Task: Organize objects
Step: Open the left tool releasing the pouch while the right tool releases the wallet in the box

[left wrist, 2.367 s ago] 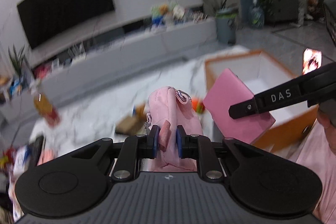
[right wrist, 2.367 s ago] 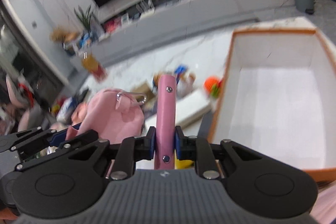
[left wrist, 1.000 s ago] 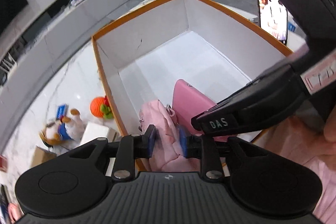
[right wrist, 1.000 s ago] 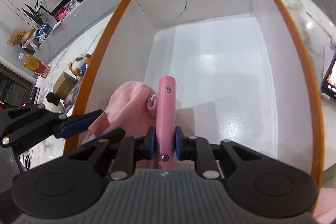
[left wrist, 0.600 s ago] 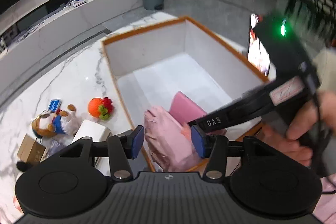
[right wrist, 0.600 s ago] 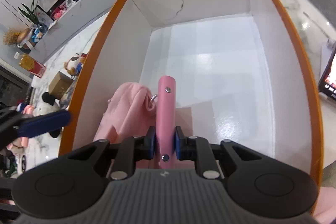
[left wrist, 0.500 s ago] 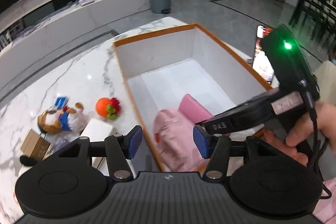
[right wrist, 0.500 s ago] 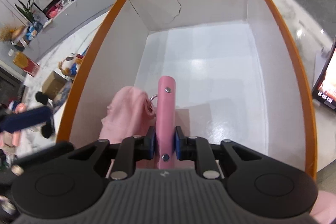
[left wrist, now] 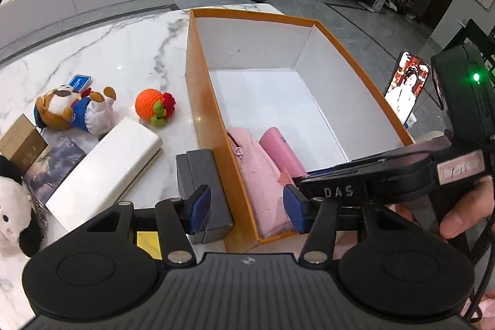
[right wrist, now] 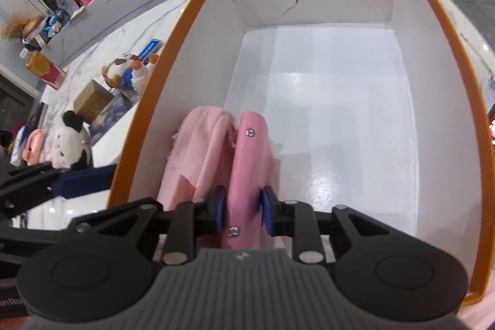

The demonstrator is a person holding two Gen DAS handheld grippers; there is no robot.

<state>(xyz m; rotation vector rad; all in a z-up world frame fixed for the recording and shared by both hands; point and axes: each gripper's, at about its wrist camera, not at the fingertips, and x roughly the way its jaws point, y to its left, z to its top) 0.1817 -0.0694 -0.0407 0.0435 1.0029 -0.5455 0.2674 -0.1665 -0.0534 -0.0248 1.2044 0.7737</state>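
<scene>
An orange box (left wrist: 202, 88) with a white inside stands on the marble table. In its near left corner lie a pink soft bag (left wrist: 256, 166) and, beside it, a pink wallet (left wrist: 281, 153). My left gripper (left wrist: 247, 212) hovers open over the box's near left wall; its jaws are closing a little with nothing held between them. In the right wrist view my right gripper (right wrist: 243, 210) straddles the pink wallet (right wrist: 247, 160), which stands on edge against the pink bag (right wrist: 201, 144). Its jaws are opening and the pads have just come off the wallet.
Left of the box lie a grey case (left wrist: 204, 181), a long white box (left wrist: 105, 166), an orange knitted toy (left wrist: 153, 109), a plush dog (left wrist: 71, 110), a brown carton (left wrist: 20, 141) and a panda plush (left wrist: 12, 206). A lit phone (left wrist: 405, 85) stands right of the box.
My left gripper let go of the pink bag, opened wide and drew back to the left out of the box. My right jaws parted from the wallet, which now stands in the box.
</scene>
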